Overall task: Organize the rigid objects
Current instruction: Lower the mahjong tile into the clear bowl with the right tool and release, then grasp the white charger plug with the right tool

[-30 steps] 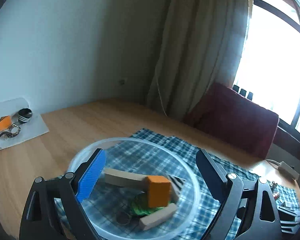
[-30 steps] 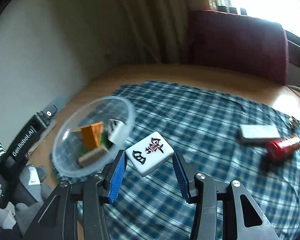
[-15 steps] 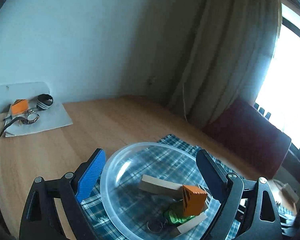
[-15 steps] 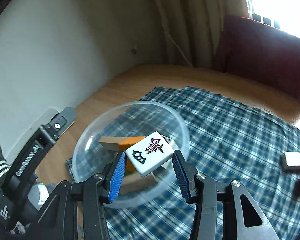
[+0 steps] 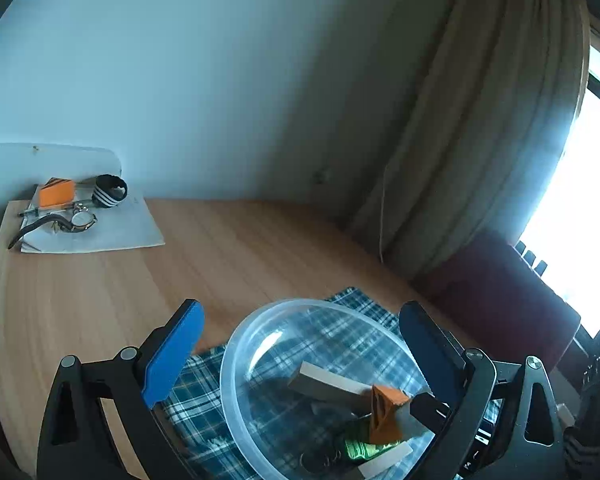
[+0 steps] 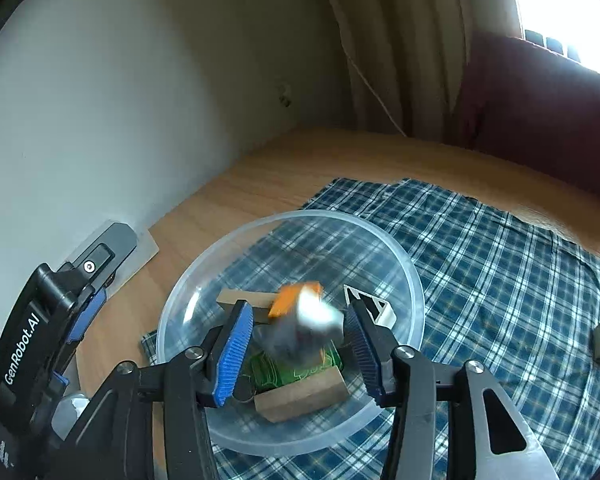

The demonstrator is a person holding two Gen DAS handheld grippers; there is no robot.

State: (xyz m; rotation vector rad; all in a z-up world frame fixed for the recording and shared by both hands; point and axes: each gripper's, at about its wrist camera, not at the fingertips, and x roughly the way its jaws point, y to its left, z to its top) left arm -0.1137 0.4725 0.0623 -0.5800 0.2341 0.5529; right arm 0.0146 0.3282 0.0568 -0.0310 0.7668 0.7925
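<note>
The right claw [image 6: 298, 346], which a moment ago clamped the mahjong tile [image 6: 310, 330], now gapes above the clear bowl [image 6: 414, 280] with the tile a falling blur between its jaws, so that piece looks delivered, while the left claw [image 5: 300, 354] waits open nearby.

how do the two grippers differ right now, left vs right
The right gripper hangs directly over the clear bowl with a blurred white tile dropping between its fingers; the left gripper has nothing between its fingers. The right gripper sits above the bowl's contents; the left gripper stands at the bowl's near side, toward the bare wooden table. Both stand open, with blue pads.
</note>
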